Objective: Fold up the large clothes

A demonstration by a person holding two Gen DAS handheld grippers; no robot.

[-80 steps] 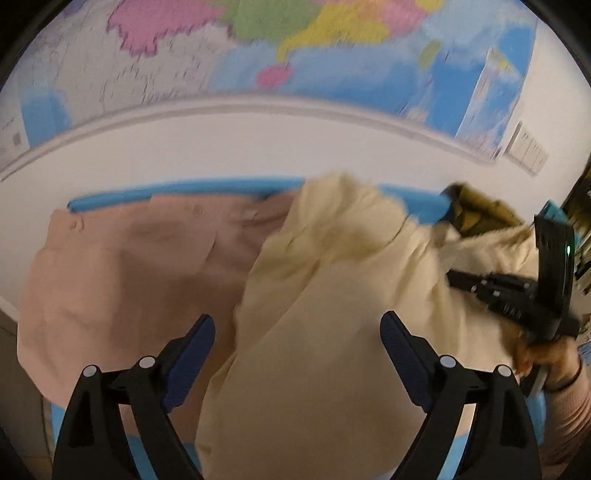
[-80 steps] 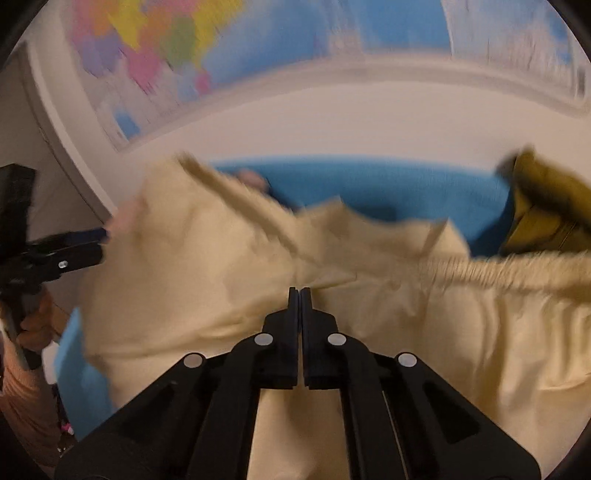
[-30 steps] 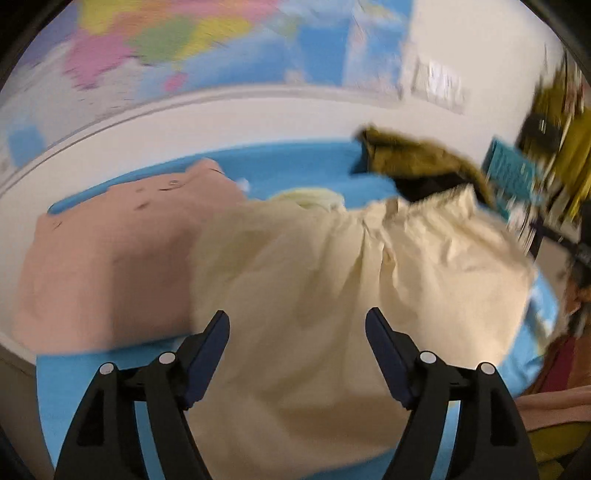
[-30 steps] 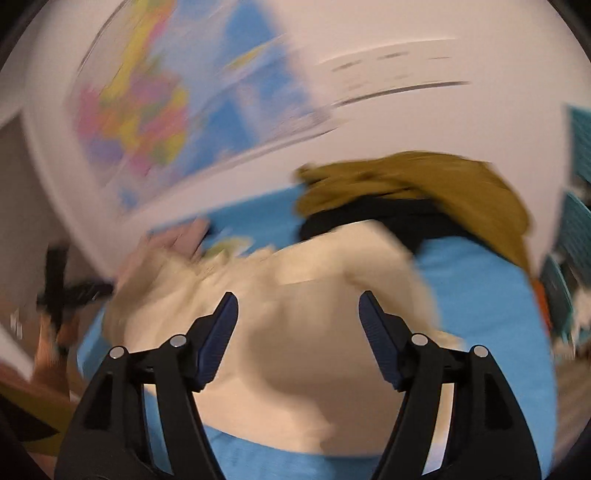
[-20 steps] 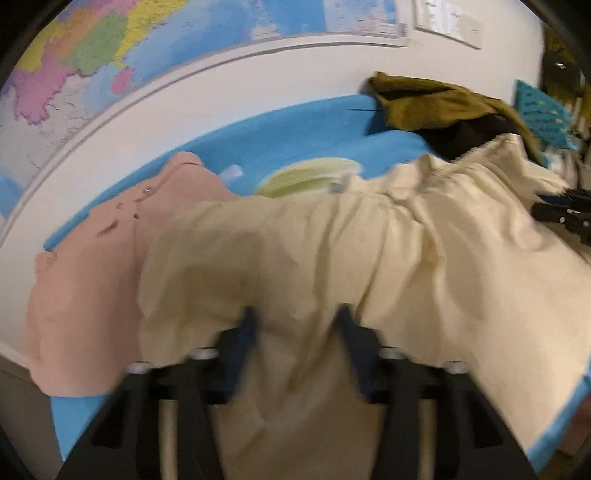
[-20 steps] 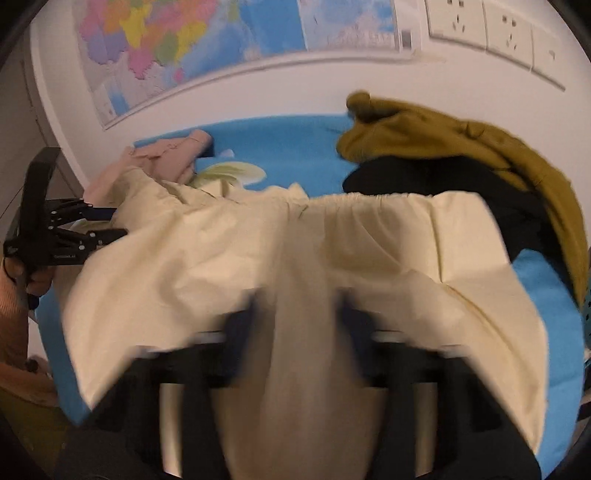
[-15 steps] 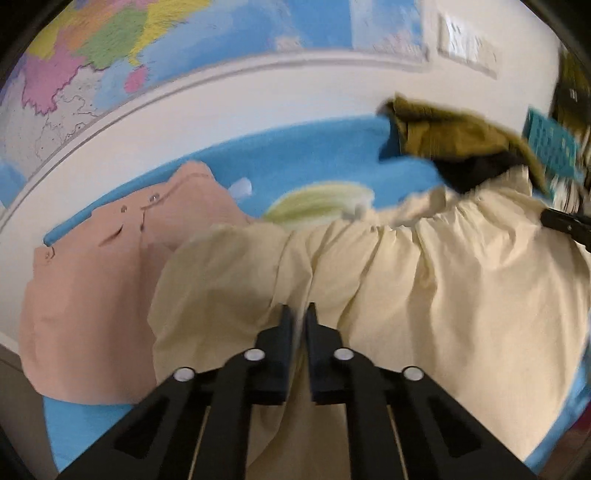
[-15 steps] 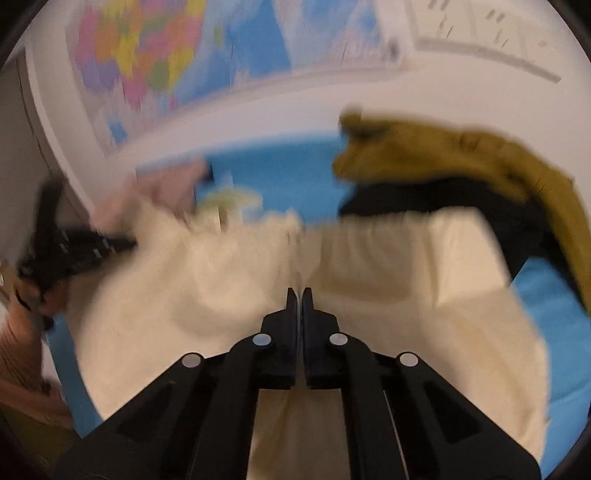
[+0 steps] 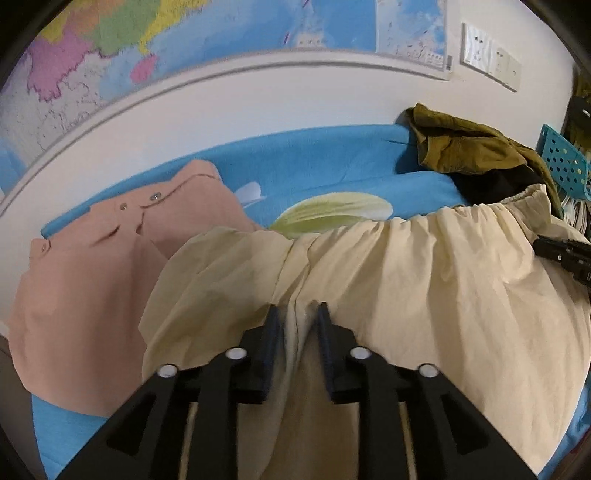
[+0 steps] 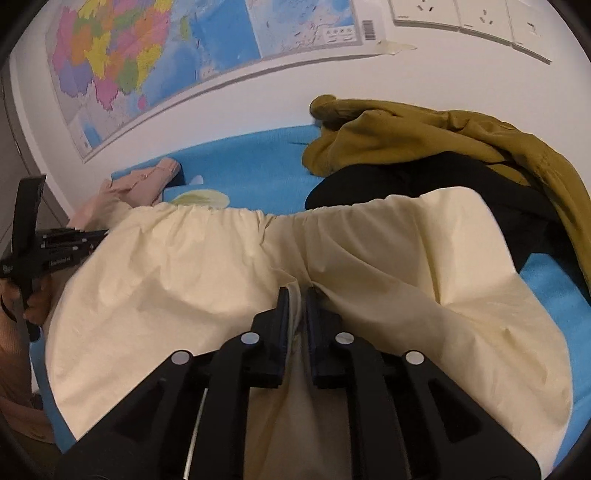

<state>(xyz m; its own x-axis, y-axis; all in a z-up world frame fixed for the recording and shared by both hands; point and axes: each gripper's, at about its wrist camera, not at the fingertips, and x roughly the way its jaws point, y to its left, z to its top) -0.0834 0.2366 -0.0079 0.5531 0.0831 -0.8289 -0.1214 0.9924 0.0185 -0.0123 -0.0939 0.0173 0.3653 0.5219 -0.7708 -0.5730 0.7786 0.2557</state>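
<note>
Blue bedding (image 9: 332, 166) printed with a pale green and white motif covers the surface under a white wall that carries a large coloured map (image 10: 155, 62) and a row of wall sockets (image 10: 461, 14). Spread across the near part of it lies the cream elastic-waist garment (image 9: 424, 280), its gathered waistband running along the far edge; a folded pink buttoned garment (image 9: 92, 266) lies just beside it on the left, partly under its corner, and a heap of olive (image 10: 424, 136) and black clothing (image 10: 424, 184) sits at the far right, the black piece touching the cream waistband. The left gripper (image 9: 298, 319) has a raised pleat of cream cloth between its narrowly parted jaws, which have just been easing apart; the right gripper (image 10: 294, 301) likewise straddles a thin ridge of the same fabric, its jaws a slit apart and also just loosened. Whether the pads bear on the cloth in either view is hard to judge, so the main risk is a slack hold: if either hand lifts now, the pleat may slide out and the fold would collapse on one side. A second risk is that each pinch takes only the top layer, so the under layer would lag and bunch. Dragging toward the right could also catch the black garment and pull it along. Both grippers sit on the near half of the cream garment, well short of the waistband, one toward each side.
</note>
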